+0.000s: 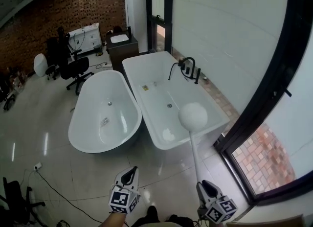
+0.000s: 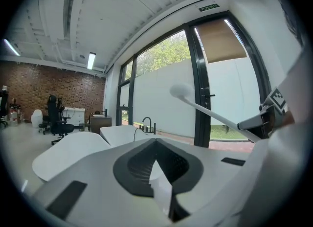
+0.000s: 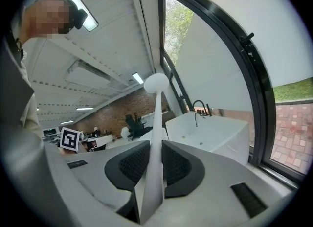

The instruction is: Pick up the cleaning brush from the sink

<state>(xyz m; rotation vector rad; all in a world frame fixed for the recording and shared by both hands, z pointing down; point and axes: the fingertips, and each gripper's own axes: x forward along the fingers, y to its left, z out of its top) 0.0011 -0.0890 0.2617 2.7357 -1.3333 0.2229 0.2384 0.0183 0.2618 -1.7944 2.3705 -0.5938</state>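
Two marker cubes carry the only crisp print here, black-and-white square codes, one cube on each gripper; no words on them. Green sign (image 2: 209, 7) over the glazed door is too small to read; a yellow sticker (image 1: 145, 88) on the rectangular tub's inner wall is also unreadable.

Cleaning brush (image 1: 192, 117) is up in the air, clear of any basin; right gripper (image 1: 205, 186) is clamped on the lower end of its handle, dark ribbed pads pressed to both sides of the flat white shaft (image 3: 155, 138). From the jaws the handle runs straight out and away; the round head sits at the far end, seen against the near right corner of the rectangular tub (image 1: 146, 69).

Left gripper (image 1: 129, 173) hangs just beside the right one, jaws together, nothing between them.

Brush: smooth white plastic handle, slim and tapering; head a pale ball, matte. Rectangular tub: glossy white, square-cornered, black curved faucet (image 1: 188, 67) on its far rim. Oval tub (image 1: 78, 123) touches its left side; same gloss, rounded lip. Floor (image 1: 49, 172): pale polished tile, reflective. Far wall (image 1: 63, 6): red brick, rough.
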